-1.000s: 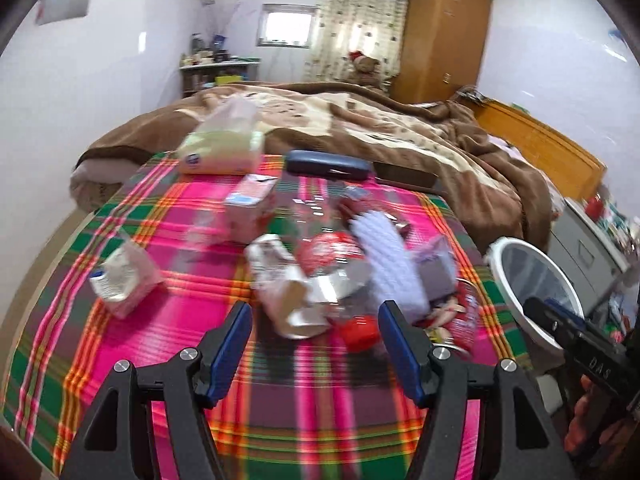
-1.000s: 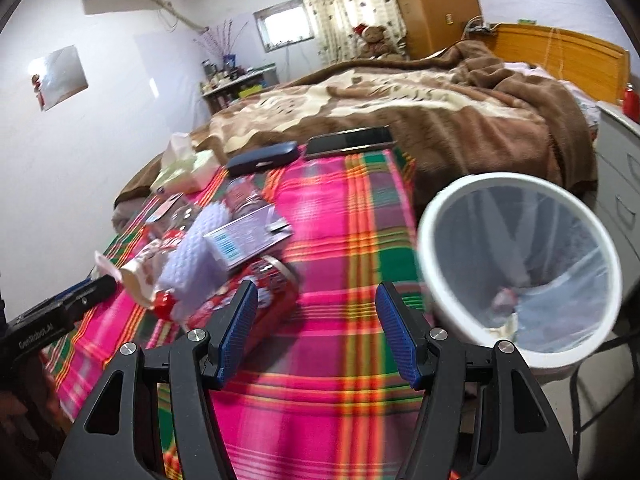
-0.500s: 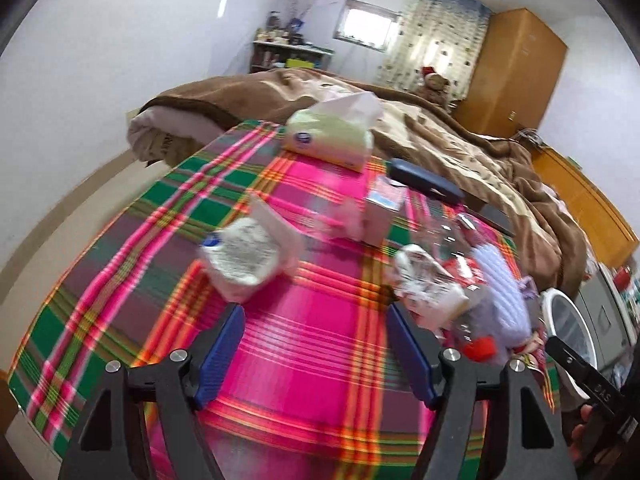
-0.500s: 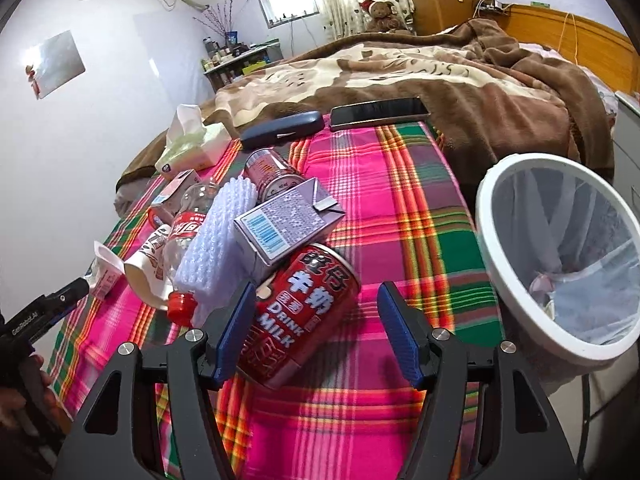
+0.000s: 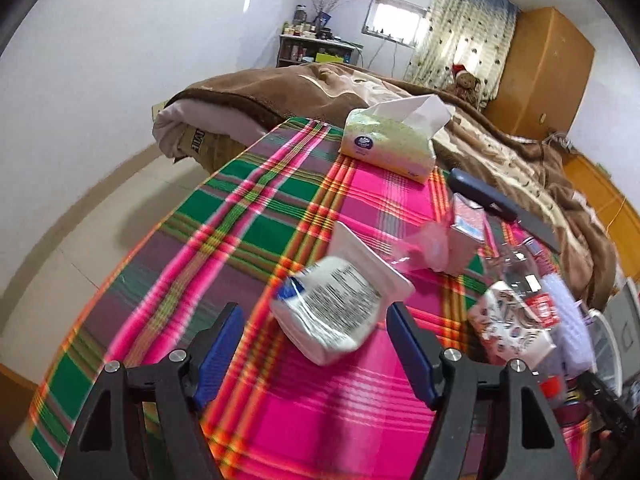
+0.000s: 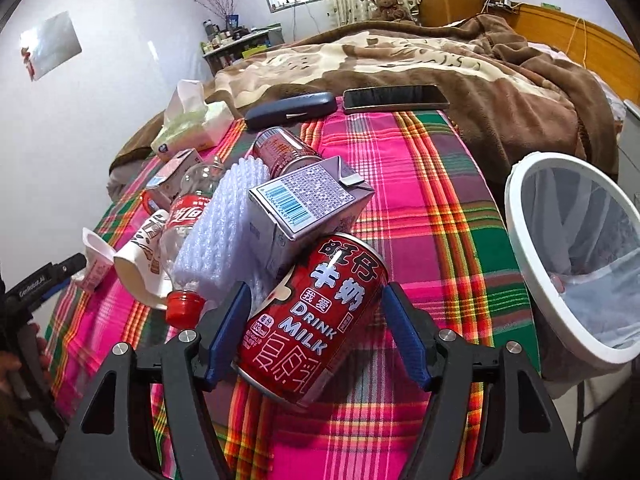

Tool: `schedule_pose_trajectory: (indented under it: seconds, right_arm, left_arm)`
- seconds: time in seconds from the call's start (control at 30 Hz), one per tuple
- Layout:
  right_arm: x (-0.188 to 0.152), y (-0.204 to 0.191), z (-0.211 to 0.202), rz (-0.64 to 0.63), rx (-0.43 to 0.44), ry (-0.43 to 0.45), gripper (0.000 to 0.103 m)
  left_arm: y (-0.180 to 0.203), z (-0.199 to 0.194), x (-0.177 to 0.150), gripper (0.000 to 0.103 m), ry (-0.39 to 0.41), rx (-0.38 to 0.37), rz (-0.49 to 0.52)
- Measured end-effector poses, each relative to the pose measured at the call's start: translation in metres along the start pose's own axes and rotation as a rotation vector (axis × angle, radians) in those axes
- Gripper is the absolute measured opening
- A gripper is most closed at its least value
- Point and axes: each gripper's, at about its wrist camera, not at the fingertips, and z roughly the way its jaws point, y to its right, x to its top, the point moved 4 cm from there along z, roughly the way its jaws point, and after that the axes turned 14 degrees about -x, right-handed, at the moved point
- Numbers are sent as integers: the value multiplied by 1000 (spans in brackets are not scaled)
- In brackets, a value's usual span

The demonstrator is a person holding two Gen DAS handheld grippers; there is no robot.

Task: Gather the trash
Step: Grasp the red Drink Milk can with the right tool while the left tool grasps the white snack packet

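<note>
Plaid cloth [image 5: 248,216] fills the left view, where the unclenched left gripper [image 5: 314,332] now frames a white pouch [image 5: 328,312], while in the right view the right gripper [image 6: 316,328], jaws just widened, straddles the red milk can [image 6: 316,316], now lower centre, ungripped.

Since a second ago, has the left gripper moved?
Yes. The left gripper has swung left, off the trash pile onto the white printed pouch, judged against the green tissue pack.

Cloth [image 6: 420,200]: pink, green, orange plaid. Can [image 6: 316,316]: red, white lettering. Carton [image 6: 304,204]: lilac-grey, blue barcode. Bin [image 6: 520,232], at 3 o'clock: white. Blanket [image 6: 400,56], 12 o'clock: brown, cream.
</note>
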Motion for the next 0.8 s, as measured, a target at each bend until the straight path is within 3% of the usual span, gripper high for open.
schedule_pose_trajectory:
  seconds: [0.43,0.67,0.8]
  right_arm:
    - [-2,0,5,12,1,-40,69]
    - [-3,1,5,5,-20,-39,64]
    - [-4,1,3,-3,-29,-32,63]
  left_arm:
    - [9,37,8,74,-91,-13,145]
    - [19,41,4,73,-108,-80,176]
    - [21,42,2,62,-126,-118,162]
